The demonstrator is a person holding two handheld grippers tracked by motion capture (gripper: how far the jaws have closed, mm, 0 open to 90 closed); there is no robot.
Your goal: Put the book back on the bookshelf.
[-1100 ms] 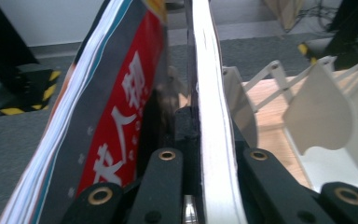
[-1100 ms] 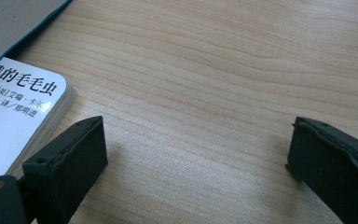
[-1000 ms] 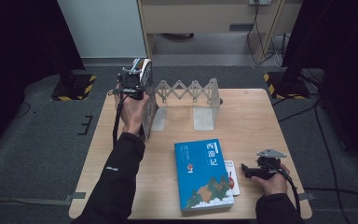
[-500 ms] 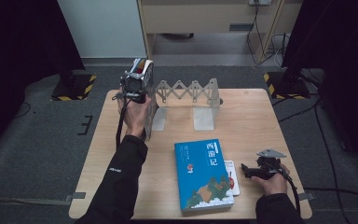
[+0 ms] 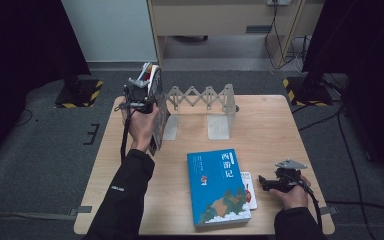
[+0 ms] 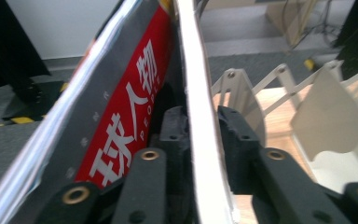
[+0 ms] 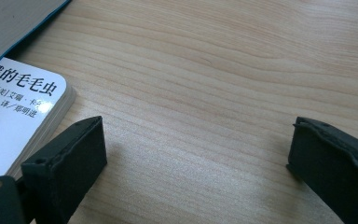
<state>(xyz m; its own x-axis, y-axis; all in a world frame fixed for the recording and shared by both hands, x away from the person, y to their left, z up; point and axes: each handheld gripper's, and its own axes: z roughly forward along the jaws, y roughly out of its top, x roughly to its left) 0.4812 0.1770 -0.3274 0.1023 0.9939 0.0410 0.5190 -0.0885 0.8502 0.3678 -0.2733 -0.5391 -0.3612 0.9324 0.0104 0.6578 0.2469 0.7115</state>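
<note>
A magazine with a red and grey cover (image 5: 156, 107) stands on edge at the left end of the white folding rack (image 5: 205, 97), its foot on the table. My left gripper (image 5: 146, 85) is at its top. In the left gripper view the magazine's white edge (image 6: 198, 93) runs between the pads of the left gripper (image 6: 200, 128). The jaws have just been opening, and slim dark gaps show beside the edge. The right gripper (image 5: 263, 182) rests open on the table by a small white book (image 7: 14, 112); nothing lies between its jaws (image 7: 196, 154).
A blue book (image 5: 219, 187) lies flat at the front middle and half covers the small white book (image 5: 249, 192). The rack's dividers (image 6: 326, 116) stand right of the magazine. Bare wood of the table (image 5: 270, 125) stretches behind the right hand.
The left hand has carried the magazine a little to the right, up against the rack's left end. The right hand has kept still.
</note>
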